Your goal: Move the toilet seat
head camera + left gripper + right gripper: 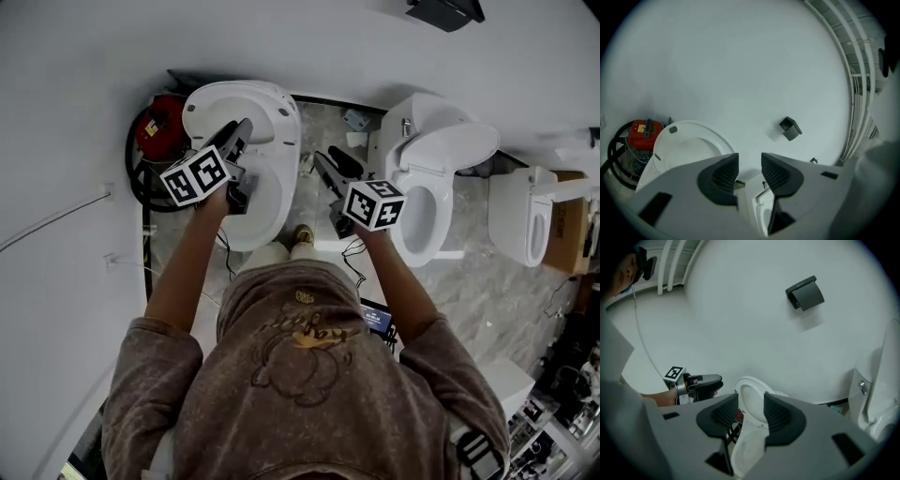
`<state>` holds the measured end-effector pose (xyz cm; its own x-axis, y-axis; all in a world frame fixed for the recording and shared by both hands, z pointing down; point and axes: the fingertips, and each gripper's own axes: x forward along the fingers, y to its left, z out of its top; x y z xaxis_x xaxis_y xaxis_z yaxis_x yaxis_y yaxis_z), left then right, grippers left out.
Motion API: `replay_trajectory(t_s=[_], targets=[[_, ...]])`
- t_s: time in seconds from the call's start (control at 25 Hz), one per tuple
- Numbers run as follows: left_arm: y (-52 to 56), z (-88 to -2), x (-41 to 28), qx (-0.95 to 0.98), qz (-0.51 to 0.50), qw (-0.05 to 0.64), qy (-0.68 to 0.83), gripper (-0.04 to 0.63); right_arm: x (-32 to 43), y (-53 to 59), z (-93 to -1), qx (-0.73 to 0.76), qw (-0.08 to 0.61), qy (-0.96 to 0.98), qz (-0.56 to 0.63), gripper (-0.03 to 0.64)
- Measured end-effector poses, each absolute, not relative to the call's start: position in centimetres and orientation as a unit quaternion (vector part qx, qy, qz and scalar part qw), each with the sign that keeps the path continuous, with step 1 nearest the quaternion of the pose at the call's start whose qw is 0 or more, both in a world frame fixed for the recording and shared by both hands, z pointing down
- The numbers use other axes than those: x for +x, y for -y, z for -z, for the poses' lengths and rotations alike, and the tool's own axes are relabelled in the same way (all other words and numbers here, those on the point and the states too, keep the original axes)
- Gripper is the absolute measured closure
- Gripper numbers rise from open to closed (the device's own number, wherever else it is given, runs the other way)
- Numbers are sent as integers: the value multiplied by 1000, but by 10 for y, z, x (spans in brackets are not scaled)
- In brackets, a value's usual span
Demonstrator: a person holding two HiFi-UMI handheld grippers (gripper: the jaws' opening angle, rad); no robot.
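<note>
While both grippers hover empty, the toilet seat [234, 105] stands raised on the leftmost toilet [267, 202], tipped back toward the wall. The left gripper [239, 136] is over that bowl, just beside the seat. Its jaws are partly apart with nothing between the pads. The right gripper [336, 169] is over the floor gap between this toilet and the middle toilet [433, 192]. Its jaws stand at about the same part-way gap and also grip nothing.

My read is that the seat is either just set up or about to be brought down; I can't tell which. If I take it next, I'd use the left gripper. I'd square the jaws to the seat's free edge, close on the rim rather than the hinge end, and swing it along the hinge arc without twisting. The right gripper should stay clear of the bowl.

Notes on the views:
- Head view gives the layout: three toilets in a row, and where both grippers sit relative to them.
- Left gripper view shows the seat's underside off to the left of its jaws, not in the gap, plus a red canister [644, 135] behind it.
- Right gripper view lines the seat up behind its jaw gap, which looks like a grip. The head view shows it standing apart.
</note>
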<state>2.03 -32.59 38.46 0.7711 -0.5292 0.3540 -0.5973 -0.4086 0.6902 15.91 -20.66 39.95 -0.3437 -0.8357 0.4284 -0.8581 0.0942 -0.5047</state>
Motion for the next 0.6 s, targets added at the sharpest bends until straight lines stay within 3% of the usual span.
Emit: replay_trajectory(t_s=[0.24, 0.6], targets=[[278, -347, 6, 880, -90, 338, 320, 448, 148, 193, -357, 533, 19, 782, -322, 454], [207, -277, -23, 917, -65, 242, 310, 445, 140, 147, -301, 508, 37, 824, -250, 454]])
